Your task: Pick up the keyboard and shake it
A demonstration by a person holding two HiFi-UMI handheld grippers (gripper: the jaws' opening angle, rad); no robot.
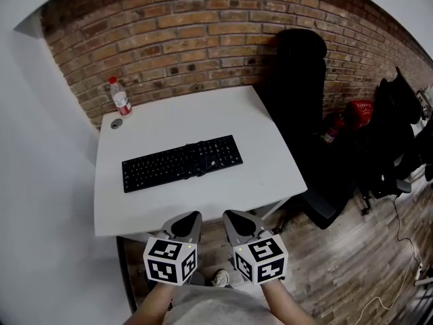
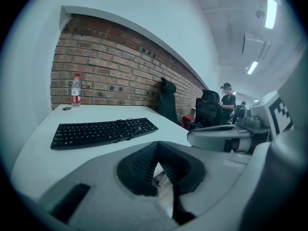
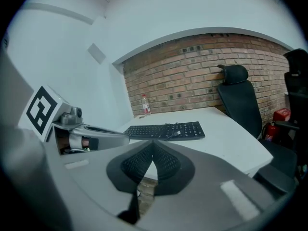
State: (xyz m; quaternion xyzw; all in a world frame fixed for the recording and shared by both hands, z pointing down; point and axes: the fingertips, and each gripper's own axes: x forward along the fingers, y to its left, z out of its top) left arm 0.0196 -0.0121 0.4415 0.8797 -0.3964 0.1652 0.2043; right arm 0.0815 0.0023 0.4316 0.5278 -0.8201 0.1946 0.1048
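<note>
**In front of the table: two closed grippers, keyboard lying flat**

In the head view, the left gripper [image 1: 190,218] and the right gripper [image 1: 234,216] are side by side at the near edge of the white table [image 1: 270,161], both with jaws pressed together and holding nothing. The black keyboard [image 1: 181,162] lies flat on the table ahead of both tips, well apart from them, with its cable [image 1: 200,161] bundled on the keys. A water bottle [image 1: 120,97] stands far ahead to the left, near the brick wall.

In the left gripper view, the left gripper [image 2: 158,149] has its ribbed pads meeting at the tips, nothing between. The keyboard [image 2: 103,131] is ahead and slightly left.

In the right gripper view, the right gripper [image 3: 153,147] is closed in the same way, and the keyboard [image 3: 166,130] lies straight ahead, untouched.
</note>
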